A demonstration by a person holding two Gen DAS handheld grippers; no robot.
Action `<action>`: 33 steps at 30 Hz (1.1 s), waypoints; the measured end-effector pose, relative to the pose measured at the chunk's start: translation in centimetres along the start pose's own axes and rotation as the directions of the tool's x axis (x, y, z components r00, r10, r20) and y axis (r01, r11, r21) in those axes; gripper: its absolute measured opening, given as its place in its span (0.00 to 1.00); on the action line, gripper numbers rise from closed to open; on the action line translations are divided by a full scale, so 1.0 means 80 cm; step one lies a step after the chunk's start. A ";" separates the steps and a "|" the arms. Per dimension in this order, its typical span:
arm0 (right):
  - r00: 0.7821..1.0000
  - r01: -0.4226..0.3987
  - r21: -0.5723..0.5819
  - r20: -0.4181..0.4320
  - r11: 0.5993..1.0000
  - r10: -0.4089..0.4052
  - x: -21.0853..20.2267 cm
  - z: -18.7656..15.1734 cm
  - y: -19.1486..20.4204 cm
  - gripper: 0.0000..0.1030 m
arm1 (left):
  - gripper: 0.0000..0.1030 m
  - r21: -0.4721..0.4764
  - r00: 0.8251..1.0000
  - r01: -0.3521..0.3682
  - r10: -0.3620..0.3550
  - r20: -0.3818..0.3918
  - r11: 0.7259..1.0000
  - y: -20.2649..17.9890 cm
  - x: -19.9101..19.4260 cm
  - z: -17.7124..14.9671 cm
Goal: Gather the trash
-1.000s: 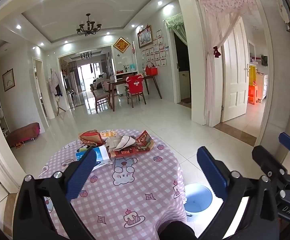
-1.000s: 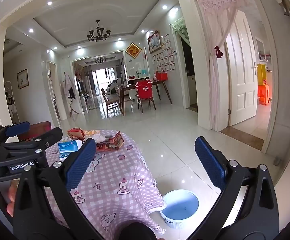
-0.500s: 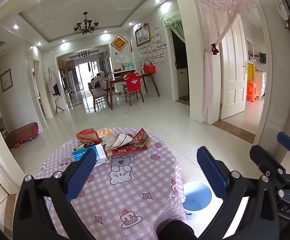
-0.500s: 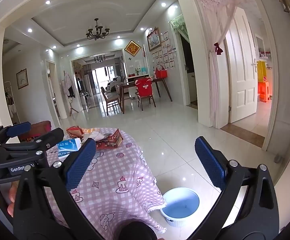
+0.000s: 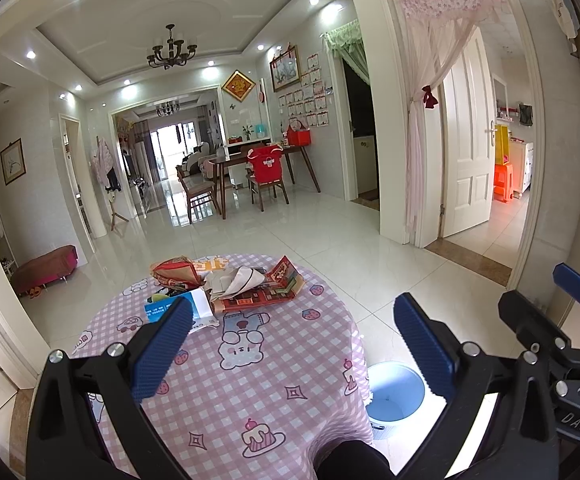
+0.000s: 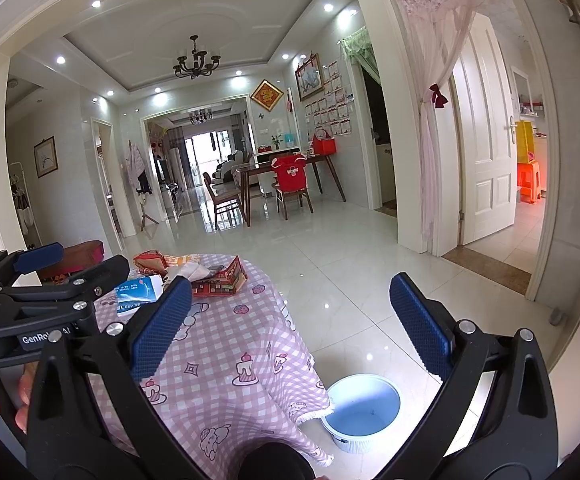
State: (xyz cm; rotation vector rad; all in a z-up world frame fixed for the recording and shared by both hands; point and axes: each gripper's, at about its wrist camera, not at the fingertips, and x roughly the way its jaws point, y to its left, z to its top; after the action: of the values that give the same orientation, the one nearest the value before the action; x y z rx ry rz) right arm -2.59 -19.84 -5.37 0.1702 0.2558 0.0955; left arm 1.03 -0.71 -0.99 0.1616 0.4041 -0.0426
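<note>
- Pink checked cloth covers the round table (image 5: pixel 274 364) beneath the left gripper (image 5: pixel 290 344), whose fingers are spread wide around nothing.
- Trash pile (image 5: pixel 230 284), wrappers, paper and cartons, lies ahead of that gripper, well beyond its tips.
- Right gripper (image 6: pixel 286 324) also gapes, holding nothing; the blue bin (image 6: pixel 363 412) stands on the floor below it.

The near half of the tabletop (image 5: pixel 250 392), in the lower middle of the left wrist view, lies bare under its pink checked cloth. Across the far edge, at frame centre, a heap of wrappers and boxes (image 5: pixel 246 288) bars the way, a blue tissue box (image 5: pixel 178 308) touching its left end. At the lower right a blue bin (image 6: pixel 363 408) stands on open floor tiles (image 6: pixel 349 280), just beside the hanging cloth.
</note>
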 end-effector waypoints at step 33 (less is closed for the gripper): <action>1.000 -0.014 0.002 -0.019 1.000 0.014 0.020 -0.016 0.006 0.94 | 0.96 -0.003 1.000 -0.013 0.013 -0.025 1.000 0.009 0.007 -0.003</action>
State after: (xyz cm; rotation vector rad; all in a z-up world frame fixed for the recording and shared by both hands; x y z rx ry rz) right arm -1.40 -18.99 -6.91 0.1727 0.2738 0.1109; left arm 1.50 0.06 -1.35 0.1618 0.4282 -0.0275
